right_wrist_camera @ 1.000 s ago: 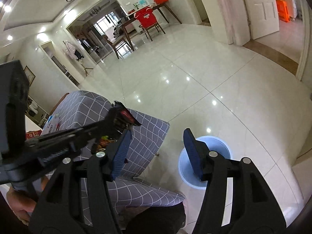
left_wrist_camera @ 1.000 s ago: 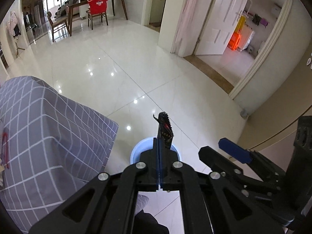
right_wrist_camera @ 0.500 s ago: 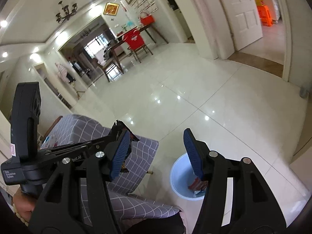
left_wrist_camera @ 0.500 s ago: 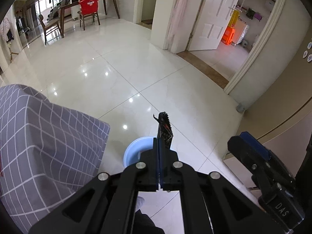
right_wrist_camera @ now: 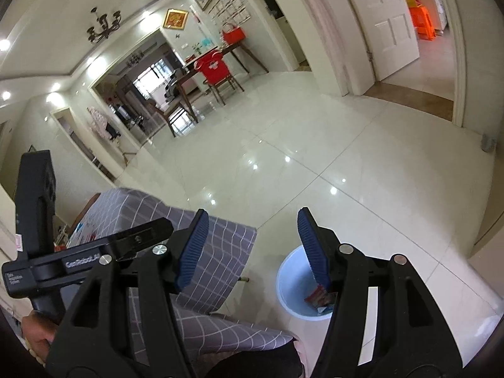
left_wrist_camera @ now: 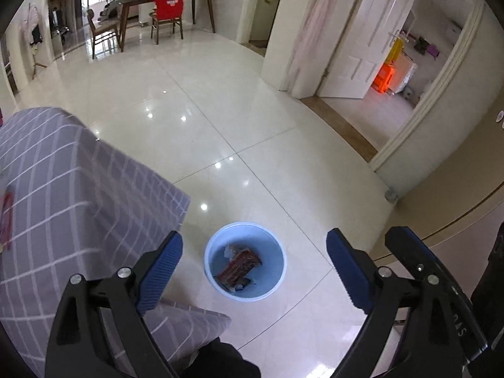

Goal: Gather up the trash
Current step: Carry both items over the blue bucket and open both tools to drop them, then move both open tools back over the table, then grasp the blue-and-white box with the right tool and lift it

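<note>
A pale blue bin (left_wrist_camera: 245, 261) stands on the white tiled floor beside the checked tablecloth. Inside it lies a dark red snack wrapper (left_wrist_camera: 239, 266) with other scraps. My left gripper (left_wrist_camera: 253, 264) hangs right above the bin, its jaws opening wide with nothing between them. In the right wrist view the same bin (right_wrist_camera: 294, 286) shows low at the right, with wrappers (right_wrist_camera: 319, 297) at its bottom. My right gripper (right_wrist_camera: 252, 245) stands open and empty over the edge of the cloth. The left gripper's body (right_wrist_camera: 78, 261) reaches in from the left there.
A table under a grey checked cloth (left_wrist_camera: 72, 208) fills the left; items lie on its top (right_wrist_camera: 85, 236). A beige wall (left_wrist_camera: 456, 201) and an open doorway (left_wrist_camera: 397, 72) are on the right. Dining table and chairs (left_wrist_camera: 157, 12) stand far back across the tiled floor.
The left gripper's jaws, shut on a dark red wrapper before, have spread wide, and the wrapper now lies in the bin. The right wrist view has tilted up slightly.
</note>
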Available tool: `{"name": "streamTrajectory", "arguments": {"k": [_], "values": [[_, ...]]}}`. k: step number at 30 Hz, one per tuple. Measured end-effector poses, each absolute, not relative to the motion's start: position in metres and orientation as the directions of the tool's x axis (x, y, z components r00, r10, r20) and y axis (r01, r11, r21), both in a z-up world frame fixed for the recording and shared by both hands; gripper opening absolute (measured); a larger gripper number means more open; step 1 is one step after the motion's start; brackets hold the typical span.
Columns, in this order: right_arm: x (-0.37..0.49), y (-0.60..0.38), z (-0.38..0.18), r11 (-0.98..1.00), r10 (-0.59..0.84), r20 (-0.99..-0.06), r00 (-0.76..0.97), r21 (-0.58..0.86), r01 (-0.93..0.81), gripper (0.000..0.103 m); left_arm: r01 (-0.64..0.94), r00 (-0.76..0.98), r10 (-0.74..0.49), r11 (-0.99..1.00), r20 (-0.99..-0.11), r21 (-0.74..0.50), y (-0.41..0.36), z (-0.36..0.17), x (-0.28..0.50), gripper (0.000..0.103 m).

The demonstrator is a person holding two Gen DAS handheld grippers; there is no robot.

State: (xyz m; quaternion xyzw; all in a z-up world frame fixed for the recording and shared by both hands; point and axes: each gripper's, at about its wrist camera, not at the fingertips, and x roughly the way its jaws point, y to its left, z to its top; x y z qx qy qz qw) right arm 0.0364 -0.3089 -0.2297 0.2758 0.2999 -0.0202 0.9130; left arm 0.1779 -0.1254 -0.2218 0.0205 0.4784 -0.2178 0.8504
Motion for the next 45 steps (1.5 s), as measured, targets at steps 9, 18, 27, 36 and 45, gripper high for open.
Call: {"name": "streamTrajectory", "arguments": {"k": [9, 18, 27, 36, 45], "values": [[0.043, -0.255, -0.212, 0.876, 0.218, -0.555, 0.802, 0.474, 0.089, 0.060, 0.337, 0.572, -0.247, 0.940, -0.783, -0.051, -0.068, -0.187, 0.153, 0.091], [0.071, -0.156, -0.183, 0.894, 0.362, -0.545, 0.756, 0.433, -0.116, 0.062, 0.151, 0.639, -0.162, 0.985, -0.752, -0.085, 0.055, -0.163, 0.149, 0.091], [0.103, -0.075, -0.179, 0.875, 0.450, -0.559, 0.697, 0.431, -0.220, 0.063, 0.067, 0.658, -0.162, 0.985, -0.736, -0.157, 0.142, -0.166, 0.166, 0.086], [0.163, -0.015, -0.184, 0.787, 0.591, -0.556, 0.585, 0.556, -0.267, 0.068, 0.004, 0.668, -0.140, 0.983, -0.731, -0.185, 0.194, -0.173, 0.157, 0.082], [0.236, 0.028, -0.214, 0.786, 0.590, -0.657, 0.469, 0.600, -0.148, 0.065, -0.017, 0.660, -0.137, 0.980, -0.739, -0.197, 0.218, -0.178, 0.155, 0.082]]}}
